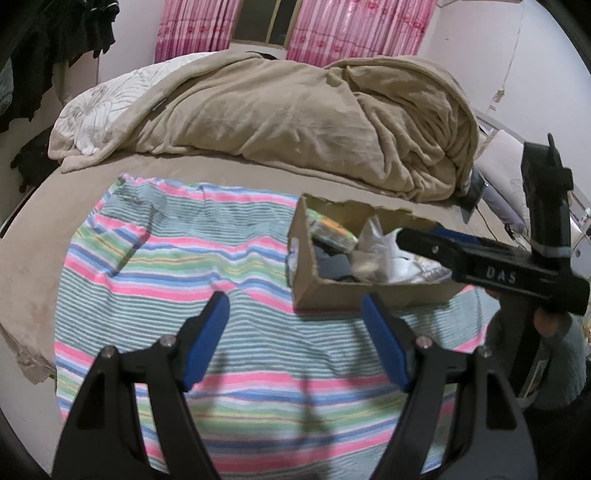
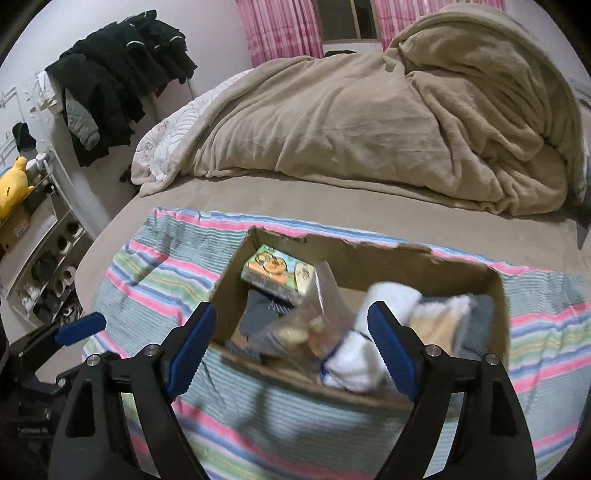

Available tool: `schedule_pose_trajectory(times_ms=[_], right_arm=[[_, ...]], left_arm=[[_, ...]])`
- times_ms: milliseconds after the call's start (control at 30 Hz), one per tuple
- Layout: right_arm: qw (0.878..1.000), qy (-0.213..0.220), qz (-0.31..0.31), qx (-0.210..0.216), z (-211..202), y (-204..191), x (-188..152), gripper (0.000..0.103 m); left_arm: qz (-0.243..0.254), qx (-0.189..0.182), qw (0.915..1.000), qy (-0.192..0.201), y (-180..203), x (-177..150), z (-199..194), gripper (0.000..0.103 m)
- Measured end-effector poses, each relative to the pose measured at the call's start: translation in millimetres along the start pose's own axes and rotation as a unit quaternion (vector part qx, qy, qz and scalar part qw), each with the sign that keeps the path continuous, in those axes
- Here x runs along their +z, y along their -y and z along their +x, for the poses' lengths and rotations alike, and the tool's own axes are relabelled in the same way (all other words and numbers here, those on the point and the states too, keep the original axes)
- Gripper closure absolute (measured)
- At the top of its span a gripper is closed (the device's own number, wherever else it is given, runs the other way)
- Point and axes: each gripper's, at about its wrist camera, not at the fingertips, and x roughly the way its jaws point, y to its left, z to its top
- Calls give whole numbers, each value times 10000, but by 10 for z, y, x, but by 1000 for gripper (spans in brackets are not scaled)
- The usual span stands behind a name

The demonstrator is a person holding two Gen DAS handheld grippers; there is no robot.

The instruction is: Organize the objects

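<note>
A torn cardboard box (image 2: 236,273) stands on a striped towel (image 2: 155,273) on the bed. In it lie a colourful small carton (image 2: 277,271), a clear plastic bag (image 2: 317,317), rolled white socks (image 2: 354,362), a grey cloth (image 2: 258,314) and other soft items. My right gripper (image 2: 291,332) is open and empty, just above the box's near edge. My left gripper (image 1: 295,325) is open and empty over the towel (image 1: 166,251), left of the box (image 1: 321,291). The right gripper (image 1: 417,240) reaches over the box in the left wrist view.
A crumpled beige blanket (image 1: 303,110) lies piled at the back of the bed. Dark clothes (image 2: 118,77) hang at the left wall, above a shoe shelf (image 2: 48,266) with a yellow plush toy (image 2: 14,184). Pink curtains (image 1: 332,26) hang behind the bed.
</note>
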Motion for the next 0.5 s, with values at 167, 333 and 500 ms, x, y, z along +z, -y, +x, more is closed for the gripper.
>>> schedule_pose_trajectory(times_ms=[167, 333, 500], right_arm=[[10000, -10, 49, -15, -169, 80, -174, 17], [10000, -11, 63, -52, -348, 163, -345, 17], [9999, 17, 108, -70, -525, 238, -478, 17]], left_arm=[[92, -20, 10000, -20, 168, -58, -54, 27], [141, -57, 9999, -50, 318, -142, -103, 27], [210, -75, 9997, -87, 473, -208, -139, 27]])
